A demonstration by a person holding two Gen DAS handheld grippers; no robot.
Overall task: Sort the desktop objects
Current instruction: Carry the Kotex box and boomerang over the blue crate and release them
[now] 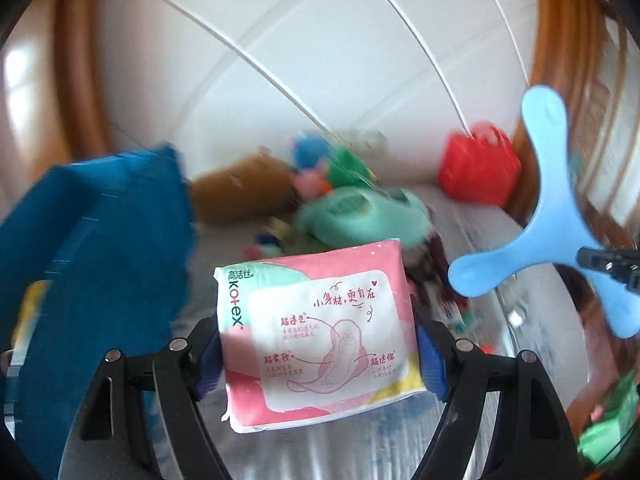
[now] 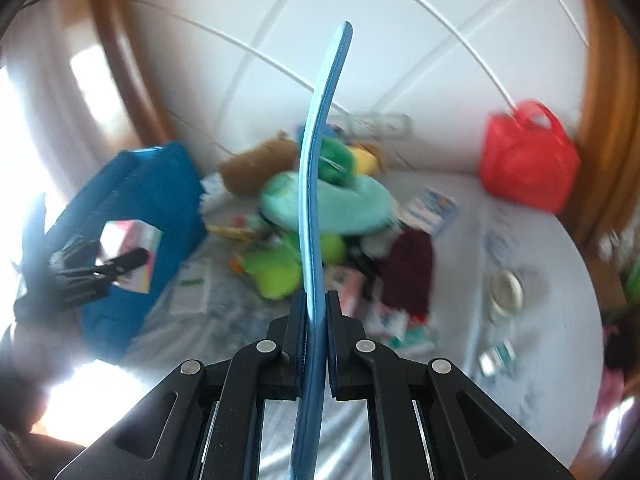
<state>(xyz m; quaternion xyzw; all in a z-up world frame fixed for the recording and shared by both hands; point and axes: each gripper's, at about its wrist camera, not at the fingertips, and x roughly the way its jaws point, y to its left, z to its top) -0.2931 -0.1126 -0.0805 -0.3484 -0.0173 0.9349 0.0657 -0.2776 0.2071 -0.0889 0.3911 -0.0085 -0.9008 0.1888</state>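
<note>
The table point(image 2: 532, 280), draped in a pale grey cloth, fills both views. At its left edge stands a big blue bag point(image 2: 140, 216), at the far right corner a red basket point(image 2: 524, 160). Mid-table sits a blurred heap: a mint-green cushion point(image 2: 352, 204), a brown plush toy point(image 2: 256, 164), a lime-green plush point(image 2: 276, 272) and a maroon cloth point(image 2: 412, 272). Up in the air, the three-armed blue boomerang point(image 1: 560, 220) is pinched edge-on in the right gripper point(image 2: 316, 320), jaws narrow and tight on its flat faces, above the right side of the table. The left gripper point(image 1: 318, 356) grips a pink Kotex pad packet point(image 1: 320, 332) by its two sides, jaws fairly wide, beside the blue bag over the left edge.
</note>
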